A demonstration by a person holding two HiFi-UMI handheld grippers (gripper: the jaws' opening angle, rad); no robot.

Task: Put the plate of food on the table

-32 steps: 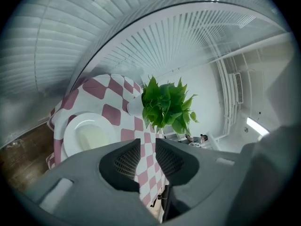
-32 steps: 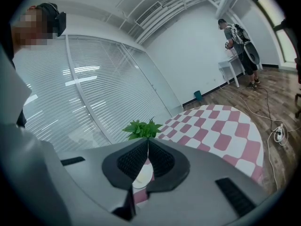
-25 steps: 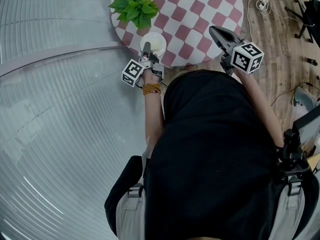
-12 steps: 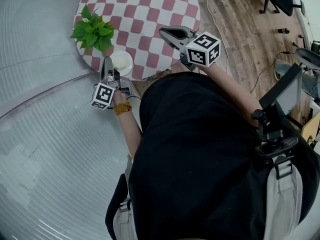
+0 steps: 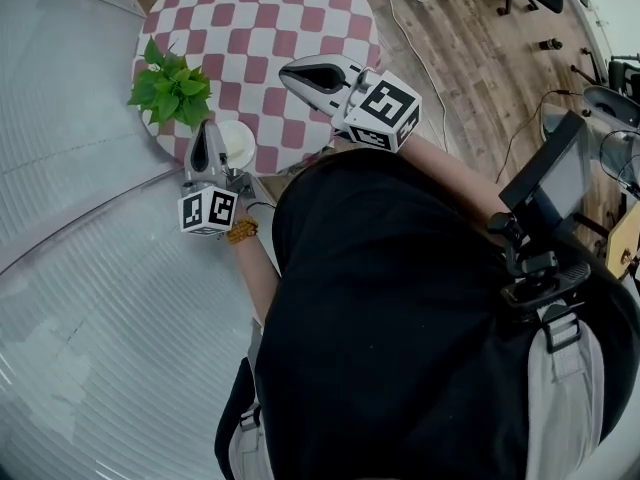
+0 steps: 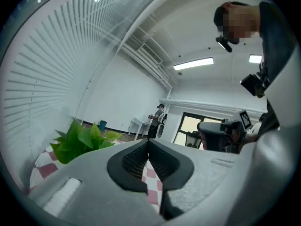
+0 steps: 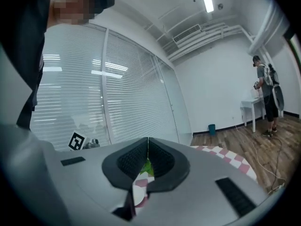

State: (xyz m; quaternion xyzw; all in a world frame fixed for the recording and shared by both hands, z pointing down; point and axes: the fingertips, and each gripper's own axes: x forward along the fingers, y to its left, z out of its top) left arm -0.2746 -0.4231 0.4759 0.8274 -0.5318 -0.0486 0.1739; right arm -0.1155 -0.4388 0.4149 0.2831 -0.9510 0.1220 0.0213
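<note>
**Student:** Where is the plate?

**Tutor:** The white plate [image 5: 240,144] rests on the round, red-and-white checked surface [image 5: 290,18]. In the head view it sits at the lower left edge of that surface, just below and to the right of the leafy green plant [image 5: 170,86]. What the plate carries cannot be made out.

**Student:** And the left claw?

**Tutor:** The left claw [image 5: 207,133] appears left of centre in the head view. Seen from above, its tips overlap the plate's left rim. In the left gripper view, the claw [image 6: 148,143] is clenched, its dark ribbed pads meet at the tips, and nothing lies between them. The plant [image 6: 81,140] shows at lower left there, and checks of the surface show beneath the pads. The plate is in neither claw.

**Student:** The right claw?

**Tutor:** The right claw [image 5: 292,72] lies at upper centre of the head view and overlaps the surface's lower right part. Its marker cube [image 5: 380,113] is on the side nearer the person. In the right gripper view, this claw [image 7: 148,140] is likewise clenched and empty. A scrap of green leaf shows in the gap under the tips. Window blinds [image 7: 127,88] fill the left and centre of that view.

**Student:** What else is shown?

**Tutor:** A beaded bracelet [image 5: 241,231] circles the wrist behind the left claw. A wooden floor [image 5: 470,58] occupies the upper right of the head view. A second person [image 7: 267,95] stands at the far right of the right gripper view.
</note>
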